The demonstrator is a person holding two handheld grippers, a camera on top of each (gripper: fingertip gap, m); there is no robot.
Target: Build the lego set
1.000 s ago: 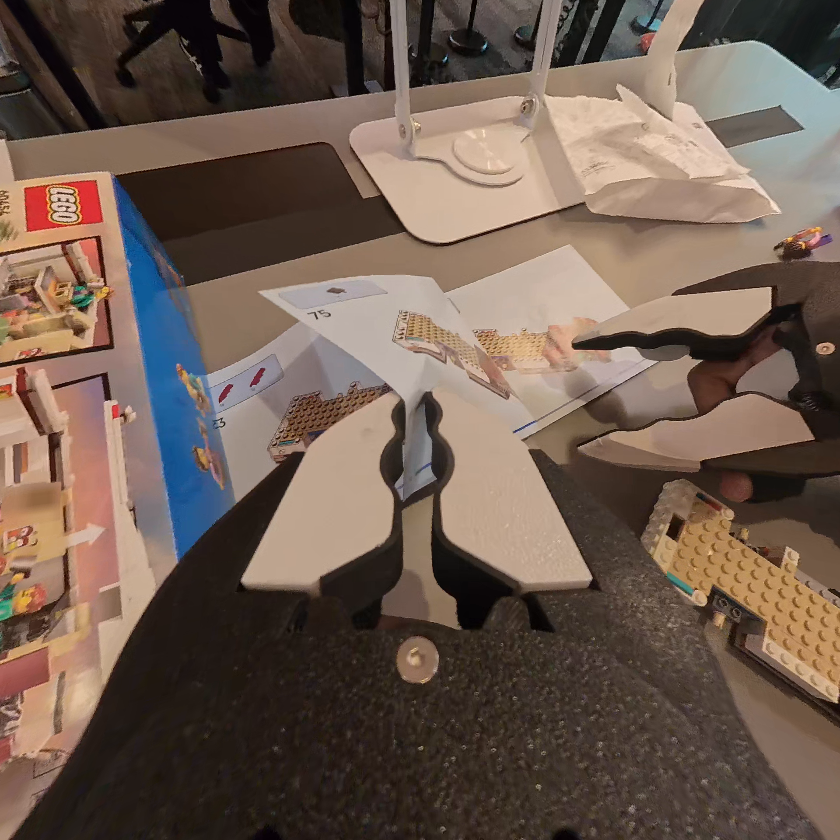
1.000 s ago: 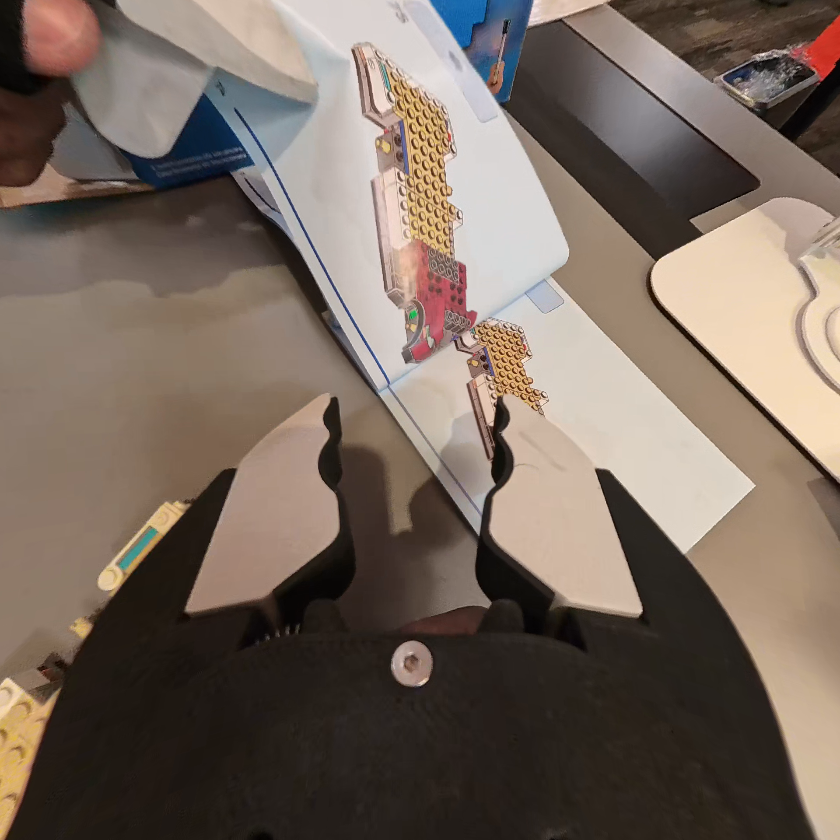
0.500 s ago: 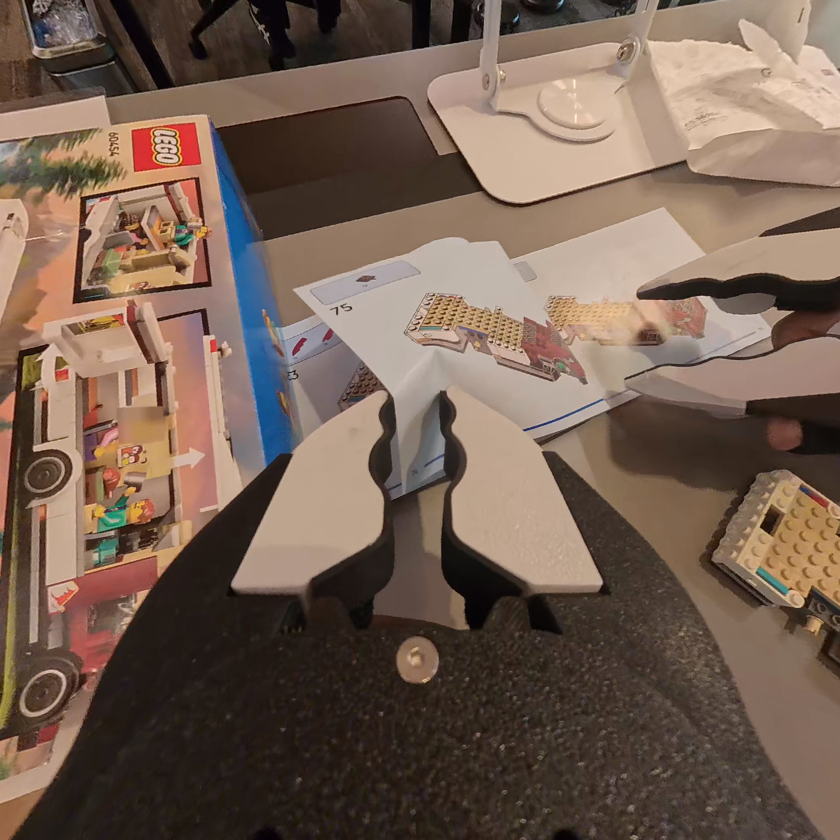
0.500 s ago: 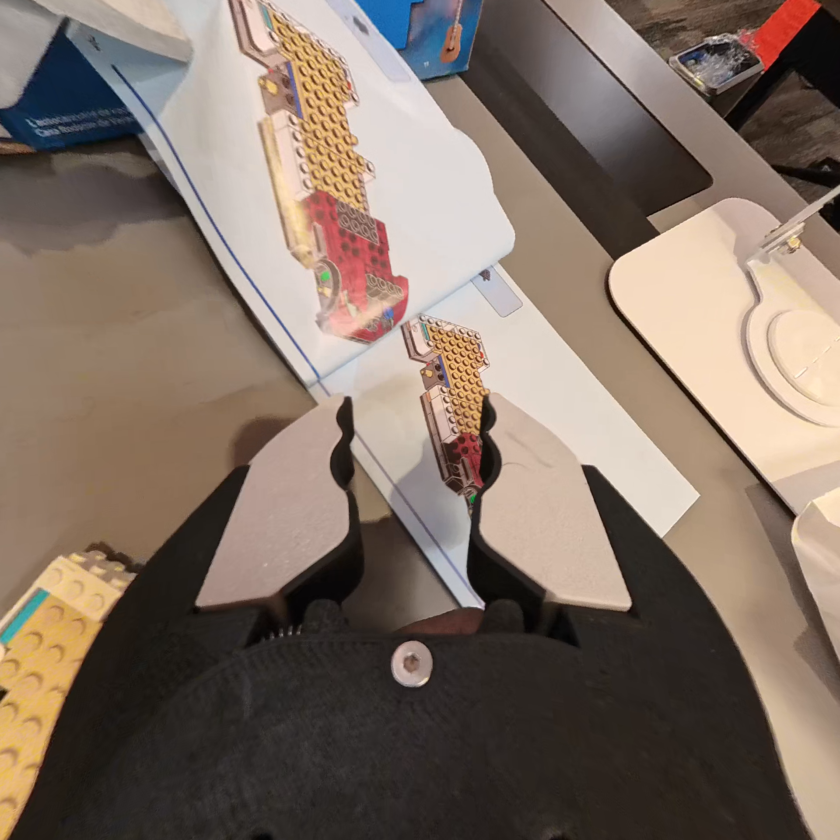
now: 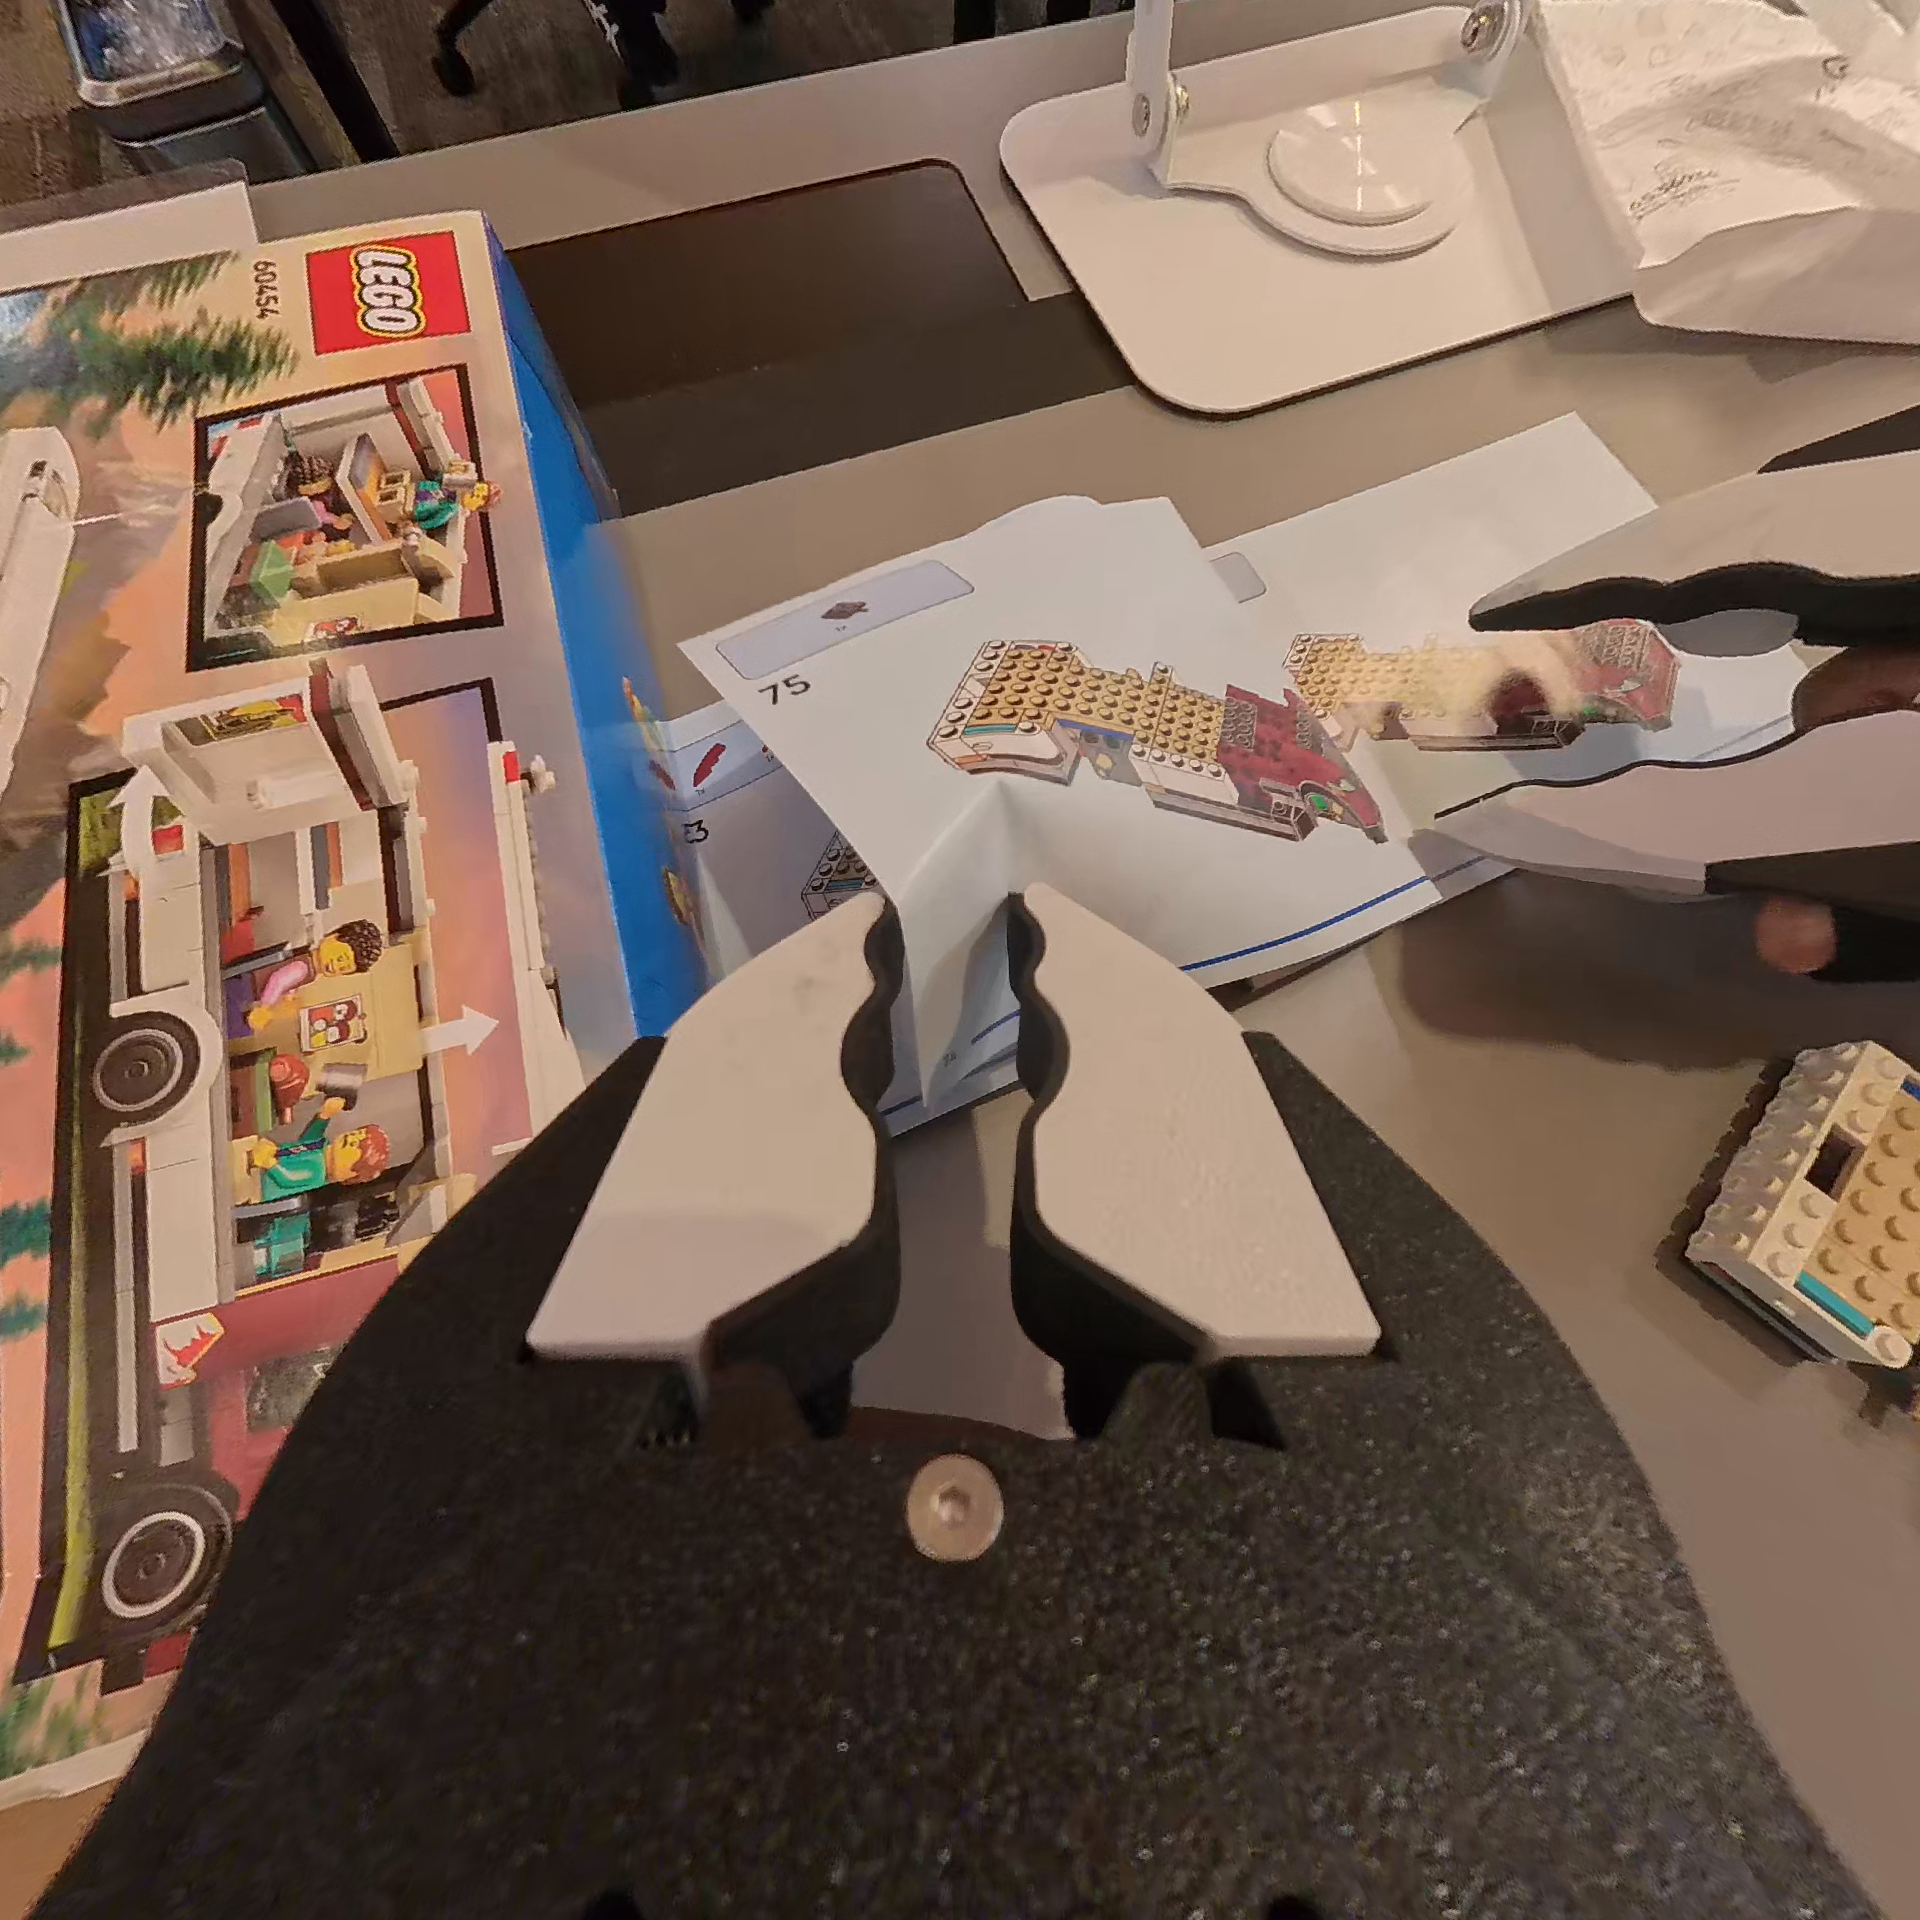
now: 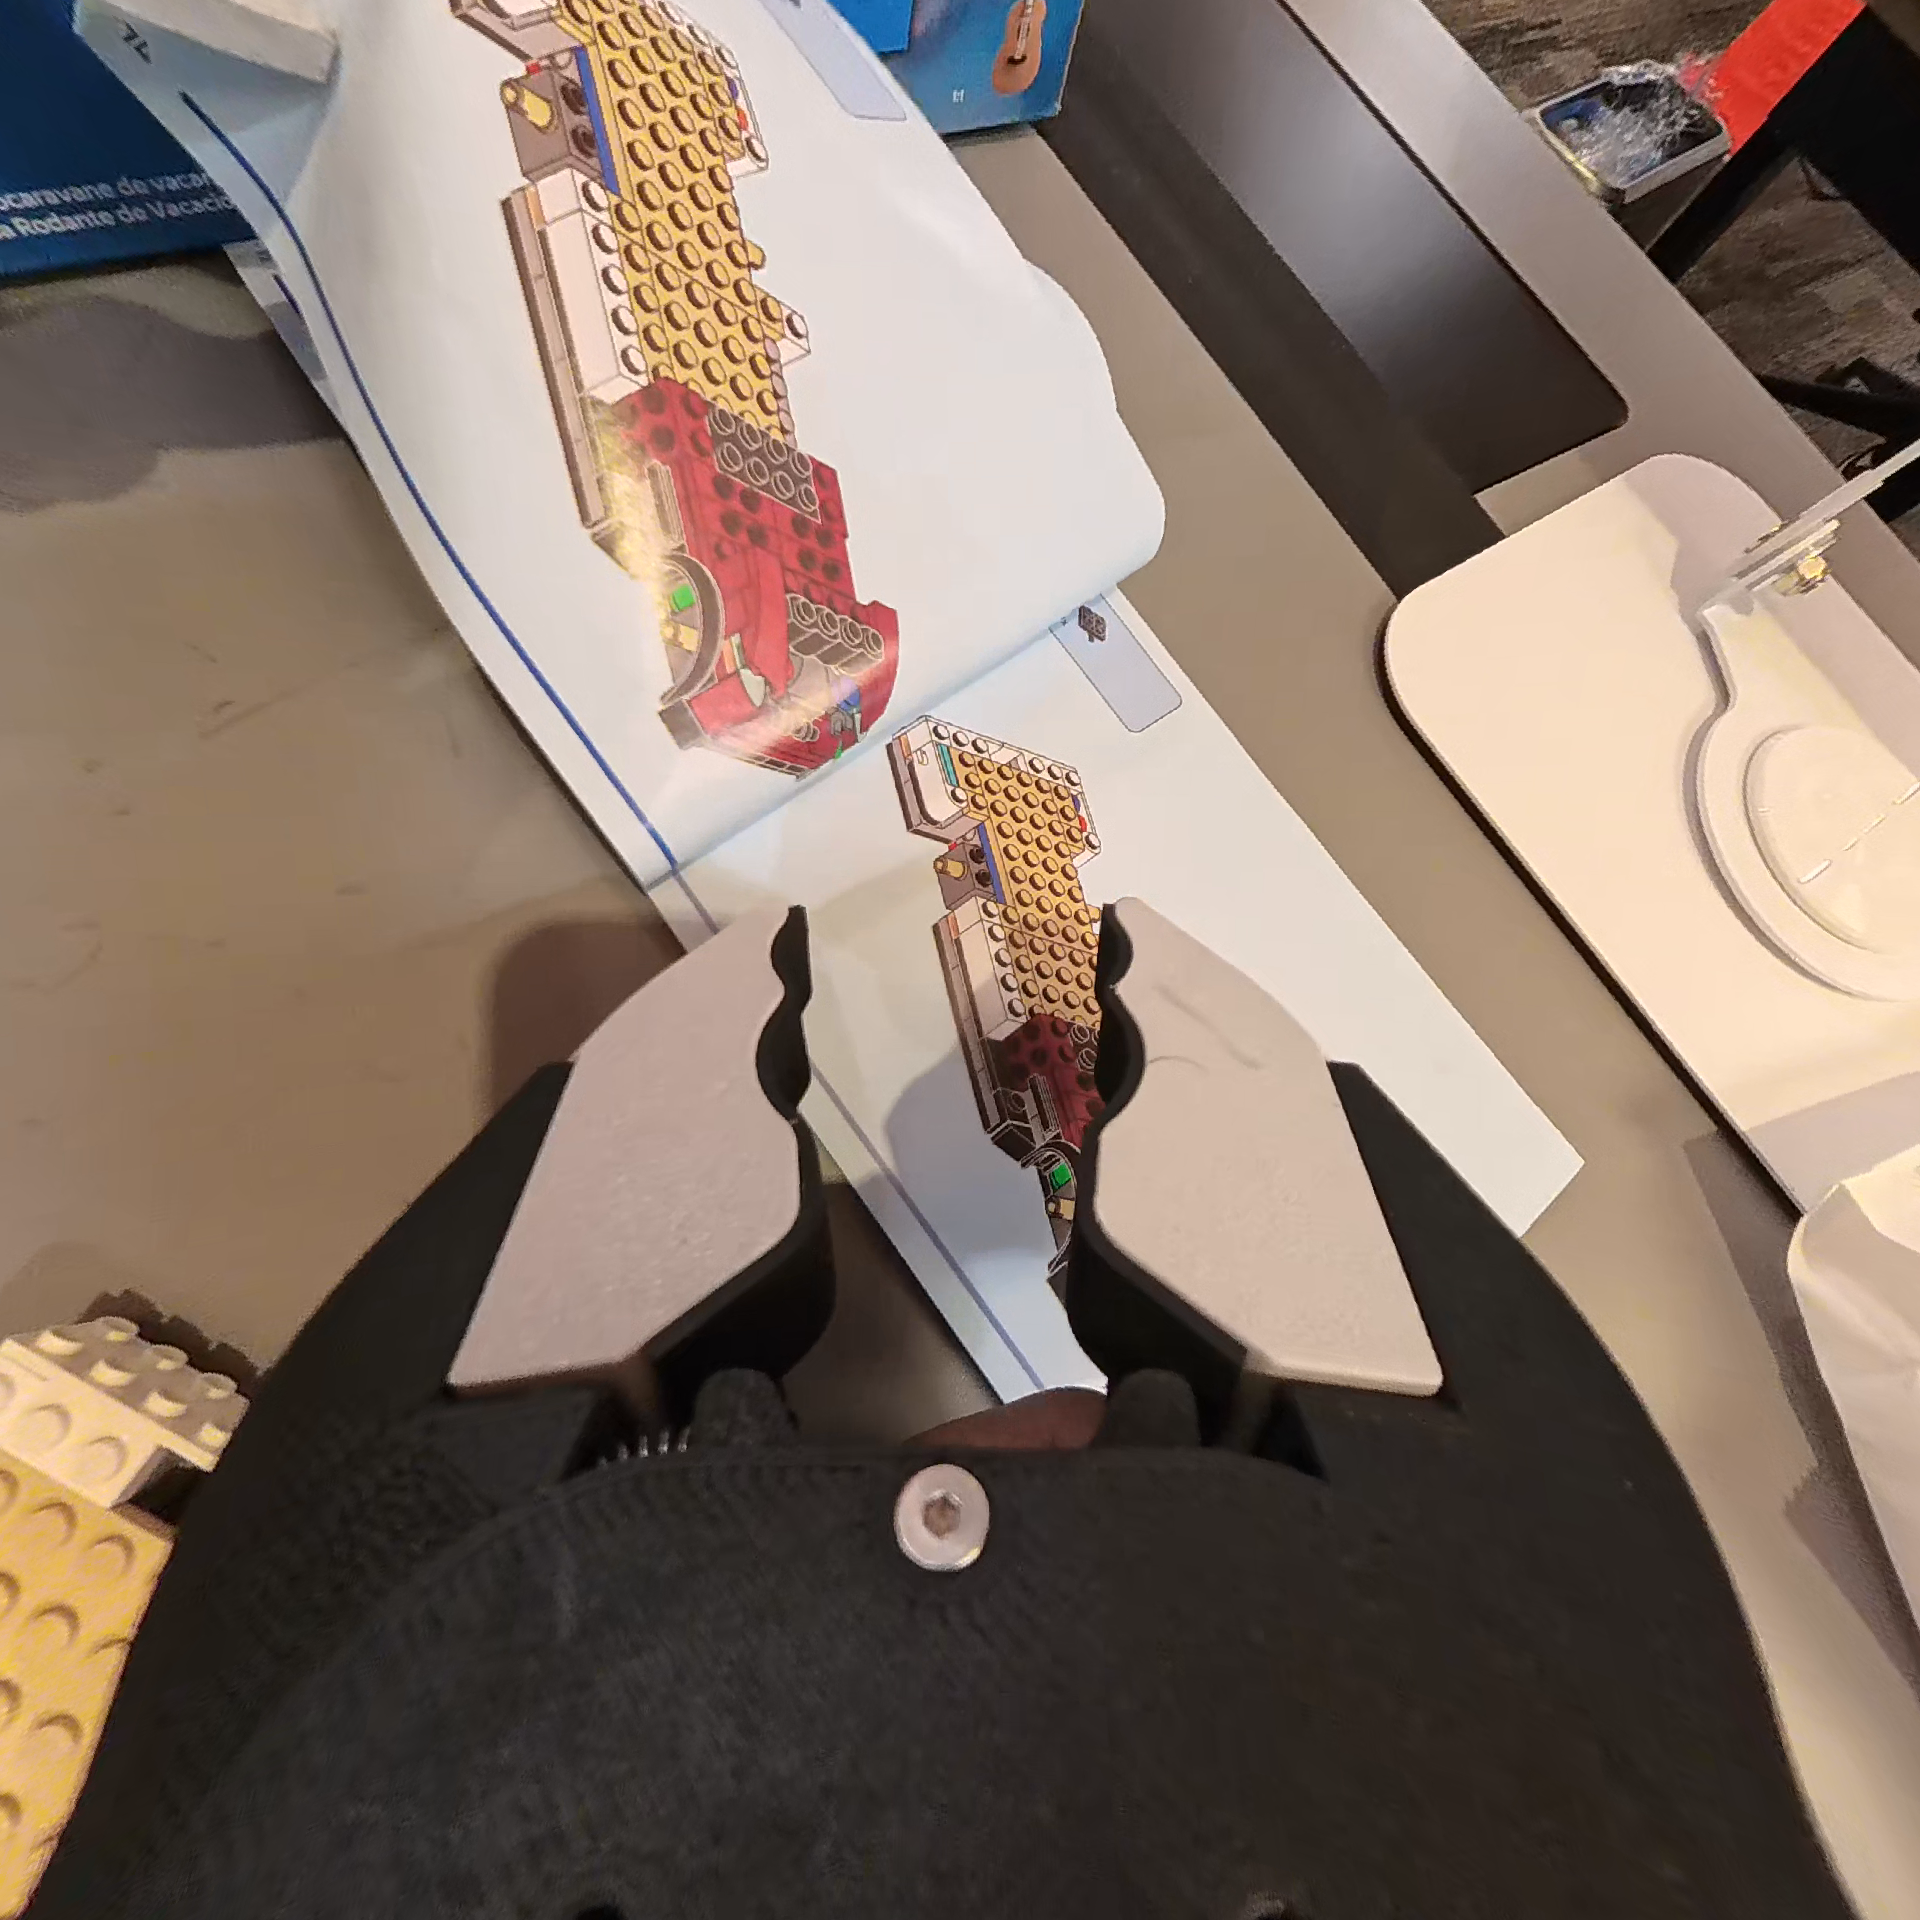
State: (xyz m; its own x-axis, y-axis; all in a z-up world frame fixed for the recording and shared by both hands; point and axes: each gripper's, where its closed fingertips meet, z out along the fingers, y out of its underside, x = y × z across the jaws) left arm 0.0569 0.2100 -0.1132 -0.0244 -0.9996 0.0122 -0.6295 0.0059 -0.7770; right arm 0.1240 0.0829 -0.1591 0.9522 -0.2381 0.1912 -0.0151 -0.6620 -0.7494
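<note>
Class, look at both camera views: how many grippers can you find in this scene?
2. The left gripper sits over the booklet's lifted corner; the right gripper hovers open above its flat page.

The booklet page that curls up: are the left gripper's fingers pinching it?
Apart. The left wrist view shows the left gripper open, the page loose between its fingers.

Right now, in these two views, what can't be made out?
- Brick build: cut by the right edge in the left wrist view, by the left edge in the right.
- White stand: top cut off.
- Booklet's lower page: hidden under the raised page.
- Right hand-held gripper: body out of frame, left wrist view.
</note>
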